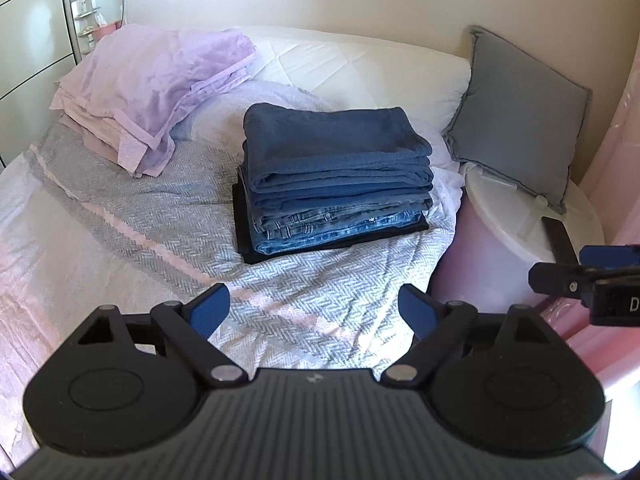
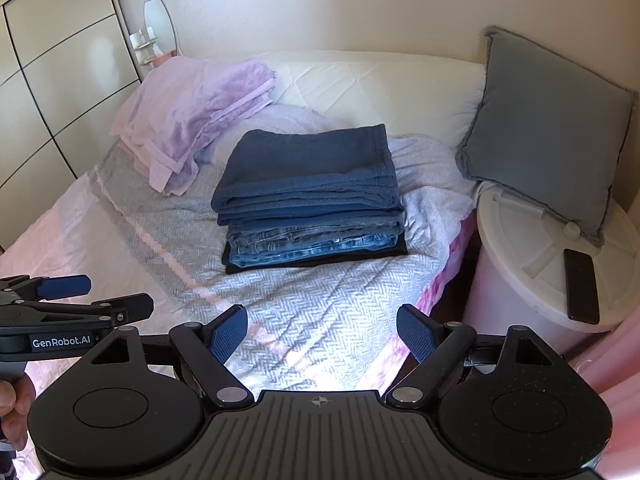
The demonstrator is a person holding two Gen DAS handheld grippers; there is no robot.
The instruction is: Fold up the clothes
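While both hand-held grippers, left (image 1: 314, 314) and right (image 2: 322, 334), hover with fingers spread and empty, the folded stack of clothes (image 1: 336, 180) sits mid-frame on the bed (image 1: 120, 216). Lilac bedding (image 1: 160, 88) lies upper left; a grey cushion (image 2: 548, 128) and dark phone (image 2: 582, 286) rest on a white bin (image 2: 520, 280) at right. The left tool reads "GenRobot.AI".

A: Left wrist view is taken from above the foot of the bed (image 1: 132, 216), faced forward along open fingers toward the folded stack (image 1: 336, 176), which is seen near.

B: Right wrist view is set just beside, rightward. Shared: stack, grey cushion (image 2: 548, 128), white bin lid (image 2: 536, 264).
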